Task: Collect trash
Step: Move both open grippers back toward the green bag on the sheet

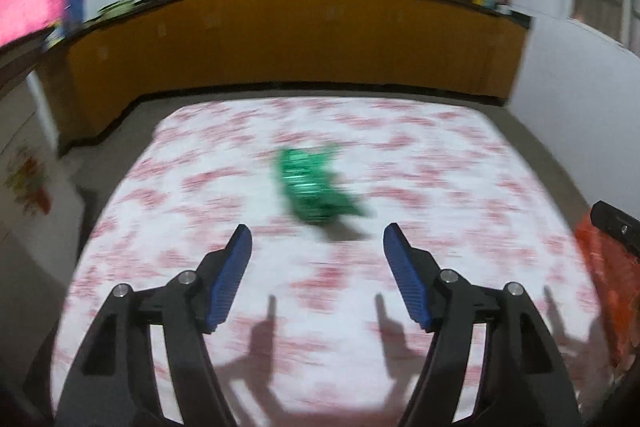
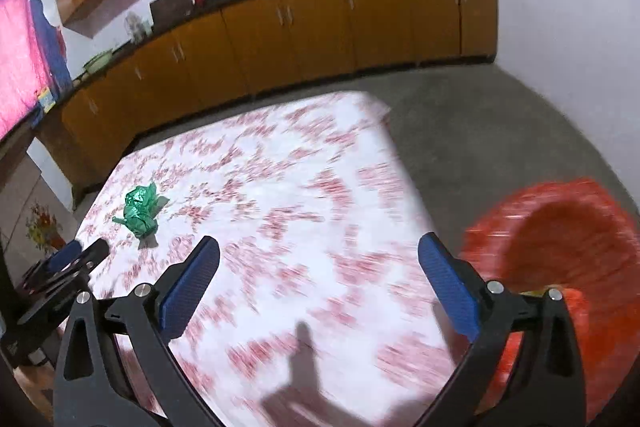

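Ahead of the wide-spread left gripper (image 1: 318,241) lies a crumpled green wrapper (image 1: 314,187); right gripper (image 2: 320,255) likewise wide.

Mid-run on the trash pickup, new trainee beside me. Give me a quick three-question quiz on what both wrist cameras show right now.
1. True or false: the left gripper is clamped on the green wrapper.
2. Multiple choice: the red bag sits (A) in the middle of the table, (B) past the table's right edge, beside the right gripper, (C) on the kitchen counter.
3. Fill in: the tablecloth is white with a ___ pattern.

Key
1. False: both its fingers are spread and the wrapper lies on the cloth ahead of them.
2. B
3. red
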A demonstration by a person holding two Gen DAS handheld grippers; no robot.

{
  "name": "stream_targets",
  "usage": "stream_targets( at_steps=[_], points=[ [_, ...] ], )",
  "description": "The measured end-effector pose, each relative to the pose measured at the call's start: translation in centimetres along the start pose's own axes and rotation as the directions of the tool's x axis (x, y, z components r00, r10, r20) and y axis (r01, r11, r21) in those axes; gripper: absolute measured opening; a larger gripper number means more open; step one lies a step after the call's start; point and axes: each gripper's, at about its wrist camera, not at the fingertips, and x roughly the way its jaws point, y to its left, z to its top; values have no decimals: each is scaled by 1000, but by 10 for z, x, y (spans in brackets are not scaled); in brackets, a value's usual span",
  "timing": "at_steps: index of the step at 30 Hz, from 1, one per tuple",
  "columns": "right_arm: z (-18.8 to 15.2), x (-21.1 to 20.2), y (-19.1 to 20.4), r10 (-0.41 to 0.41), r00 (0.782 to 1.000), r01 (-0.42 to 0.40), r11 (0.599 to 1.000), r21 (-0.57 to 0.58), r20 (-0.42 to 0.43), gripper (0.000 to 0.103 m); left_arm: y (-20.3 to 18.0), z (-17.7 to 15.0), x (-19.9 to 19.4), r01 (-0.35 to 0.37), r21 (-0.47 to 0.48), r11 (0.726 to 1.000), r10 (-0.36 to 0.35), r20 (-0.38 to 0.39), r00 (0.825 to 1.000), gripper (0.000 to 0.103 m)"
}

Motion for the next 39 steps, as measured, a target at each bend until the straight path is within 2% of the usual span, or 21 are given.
stream_targets(
  at_steps=[4,10,12,14,17,23,30,39],
  points=[
    [4,40,18,-32,999,31,999,-9,-41,99,41,-1,21,-47,-59,997,45,-43,998,71],
    [0,90,37,-134,985,126,989,-78,-107,101,63,-1,49,-71,-88,994,61,-108,992,77],
    [1,107,41,-153,973,138,986,-99,-171,101,68,1,56,-65,-109,992,51,-133,990,77],
    [3,114,44,-185,966,165,979,-118,-182,101,70,3,63,-74,-113,991,57,-153,987,80],
    [5,117,46,-196,963,175,977,-123,-183,101,73,4,73,-77,-113,991,54,-194,980,84],
    [5,118,45,-194,964,173,977,-122,-185,101,65,4,81,-80,-65,995,64,-218,974,94],
    [5,118,45,-193,964,172,977,-122,-185,101,65,4,83,-86,-59,995,70,-227,971,99],
    [5,118,45,-192,964,172,978,-122,-186,101,65,5,84,-89,-61,994,73,-229,971,99]
  ],
)
